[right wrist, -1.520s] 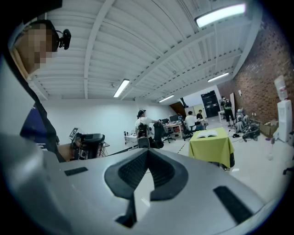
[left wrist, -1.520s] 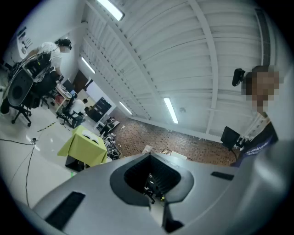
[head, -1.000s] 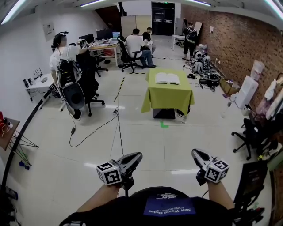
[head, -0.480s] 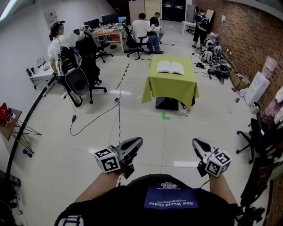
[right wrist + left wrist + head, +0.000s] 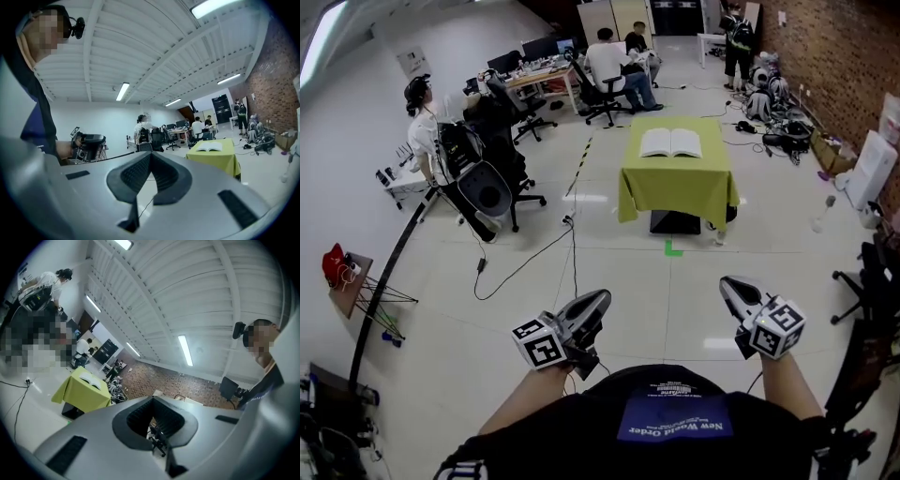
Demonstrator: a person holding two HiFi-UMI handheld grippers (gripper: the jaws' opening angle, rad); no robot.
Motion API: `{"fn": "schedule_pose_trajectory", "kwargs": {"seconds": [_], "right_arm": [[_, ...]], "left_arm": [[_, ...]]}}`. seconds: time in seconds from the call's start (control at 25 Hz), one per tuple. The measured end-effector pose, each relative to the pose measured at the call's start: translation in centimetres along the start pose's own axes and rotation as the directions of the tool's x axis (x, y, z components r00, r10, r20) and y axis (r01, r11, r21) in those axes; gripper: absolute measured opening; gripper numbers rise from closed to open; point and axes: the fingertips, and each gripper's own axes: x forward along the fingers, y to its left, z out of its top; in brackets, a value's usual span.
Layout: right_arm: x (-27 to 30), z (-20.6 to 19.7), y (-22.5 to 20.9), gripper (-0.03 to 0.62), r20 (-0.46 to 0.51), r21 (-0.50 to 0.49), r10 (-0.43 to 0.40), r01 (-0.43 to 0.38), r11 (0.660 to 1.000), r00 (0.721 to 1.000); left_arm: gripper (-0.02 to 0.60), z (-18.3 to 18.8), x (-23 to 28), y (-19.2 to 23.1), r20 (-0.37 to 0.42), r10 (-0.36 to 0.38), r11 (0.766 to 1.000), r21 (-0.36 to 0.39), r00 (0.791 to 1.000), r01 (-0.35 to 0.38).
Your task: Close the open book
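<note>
Where book (image 5: 670,142) lies open, green table (image 5: 676,190), pale floor (image 5: 614,258)

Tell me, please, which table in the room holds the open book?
The lone table draped in yellow-green, mid-floor, holds the open book; the office desk behind it carries monitors instead.

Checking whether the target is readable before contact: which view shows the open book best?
The head view: the open book lies flat on the green-covered table, both pages seen from above. The left gripper view shows the book tiny and tilted; the right gripper view shows the book low, nearly edge-on.
</note>
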Motion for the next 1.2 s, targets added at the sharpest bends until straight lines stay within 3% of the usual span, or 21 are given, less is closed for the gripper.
{"fn": "schedule_pose_trajectory", "kwargs": {"seconds": [0.28,0.52,0.88,1.2], "right_arm": [[4.4,0.1,-4.2,-0.015,-0.023,-0.006,-0.032,0.032,0.999,0.999],[11.6,3.7,-6.2,-0.015,-0.025,-0.02,-0.111,0.111,0.994,0.993],[19.8,5.0,-8.5,-0.015,0.016,-0.001,-0.19,0.19,0.982,0.982],[23.4,4.5,-14.6,-0.015,-0.025,0.027,-0.164,0.164,0.986,0.986]], "left_arm": [[0.006,1.0,4.4,5.5,-0.014,-0.047,0.998,-0.039,0.999,0.046],[0.006,6.8,6.9,12.7,-0.036,-0.134,0.99,-0.05,0.99,0.132],[0.006,11.4,9.3,21.7,-0.063,-0.235,0.972,-0.043,0.97,0.233],[0.006,12.2,14.1,26.0,-0.071,-0.183,0.982,-0.07,0.981,0.178]]}}
